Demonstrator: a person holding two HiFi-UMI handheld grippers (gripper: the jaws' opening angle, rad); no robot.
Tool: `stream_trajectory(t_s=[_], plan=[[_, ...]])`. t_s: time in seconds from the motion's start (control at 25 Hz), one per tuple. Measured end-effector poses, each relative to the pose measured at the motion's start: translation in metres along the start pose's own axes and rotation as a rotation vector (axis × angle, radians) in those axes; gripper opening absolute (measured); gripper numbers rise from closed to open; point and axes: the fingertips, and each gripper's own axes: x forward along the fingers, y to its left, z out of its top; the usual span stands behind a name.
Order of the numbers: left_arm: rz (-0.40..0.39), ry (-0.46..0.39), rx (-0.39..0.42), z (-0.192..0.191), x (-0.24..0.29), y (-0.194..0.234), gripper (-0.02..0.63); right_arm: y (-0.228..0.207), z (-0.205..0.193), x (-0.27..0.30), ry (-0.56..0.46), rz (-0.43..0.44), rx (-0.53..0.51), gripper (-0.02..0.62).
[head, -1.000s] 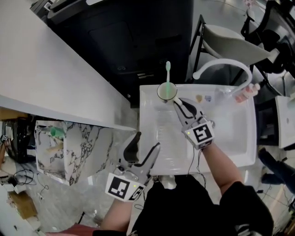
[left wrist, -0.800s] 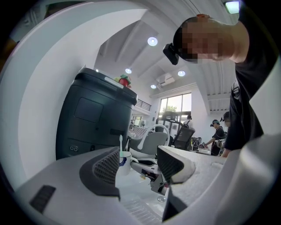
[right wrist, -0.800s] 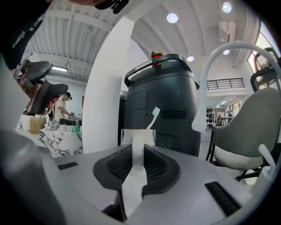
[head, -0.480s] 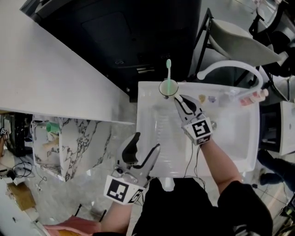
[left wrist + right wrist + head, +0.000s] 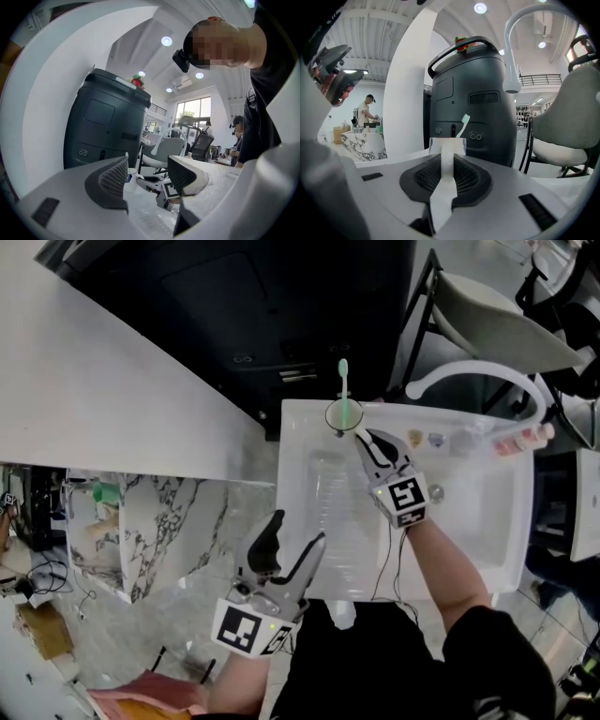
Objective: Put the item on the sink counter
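A clear cup [image 5: 342, 415] with a green toothbrush [image 5: 344, 381] standing in it is at the back left corner of the white sink [image 5: 309, 521], over the rim. My right gripper [image 5: 361, 439] reaches to it from the basin side and is shut on the cup's handle. In the right gripper view the white handle strip runs between the jaws up to the cup [image 5: 447, 144], and the toothbrush [image 5: 464, 123] leans right. My left gripper [image 5: 298, 528] hangs open and empty at the sink's near left edge. In its own view the left gripper [image 5: 147, 173] faces the right gripper [image 5: 161, 186].
A white curved faucet [image 5: 469, 371] arches over the sink's back right, with a pink-capped bottle [image 5: 527, 439] beside it. A dark bin [image 5: 281, 306] stands behind the sink, a grey chair [image 5: 497, 324] to its right. A white tabletop [image 5: 94, 381] and a marbled box [image 5: 159, 531] lie left.
My right gripper has sunk with the cup toward the sink's back left corner. The left gripper has dropped slightly and stays open.
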Motion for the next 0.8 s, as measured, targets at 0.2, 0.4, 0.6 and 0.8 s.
stream_trajectory(t_s=[0.2,0.4,0.6,0.8], plan=[[0.009,-0.004,-0.008,-0.001,0.003,0.002,0.25,-0.001,-0.002,0.002,-0.013,0.012,-0.015,0.055],[0.002,0.0,-0.013,-0.003,0.005,0.001,0.249,-0.001,-0.005,0.001,0.001,0.017,-0.023,0.057],[-0.004,0.002,-0.009,-0.004,0.006,-0.001,0.249,-0.004,-0.008,-0.002,0.01,0.022,-0.013,0.061],[-0.007,-0.003,-0.009,-0.002,0.006,-0.002,0.249,-0.009,-0.012,-0.004,0.018,0.026,-0.027,0.066]])
